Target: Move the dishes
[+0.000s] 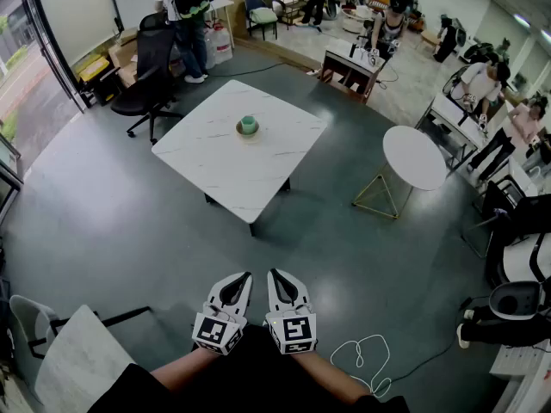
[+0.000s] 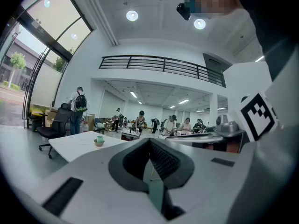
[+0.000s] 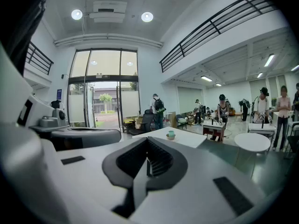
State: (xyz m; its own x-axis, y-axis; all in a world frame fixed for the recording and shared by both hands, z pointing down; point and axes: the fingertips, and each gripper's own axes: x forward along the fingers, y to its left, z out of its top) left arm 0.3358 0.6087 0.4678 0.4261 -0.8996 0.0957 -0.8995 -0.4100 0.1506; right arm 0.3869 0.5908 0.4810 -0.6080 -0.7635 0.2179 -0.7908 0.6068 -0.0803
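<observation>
A green cup (image 1: 249,124) stands in a tan bowl (image 1: 246,132) near the middle of a white marble table (image 1: 215,157) several steps ahead. The cup also shows small in the left gripper view (image 2: 100,138) and in the right gripper view (image 3: 171,134). Both grippers are held close to my body, far from the table. My left gripper (image 1: 236,287) and right gripper (image 1: 281,284) sit side by side, each with its jaws pressed together and nothing between them.
A black office chair (image 1: 148,76) stands at the table's far left. A round white side table (image 1: 415,157) on a gold frame is to the right. A white cable (image 1: 366,360) lies on the grey floor near my feet. Several people stand among desks at the back.
</observation>
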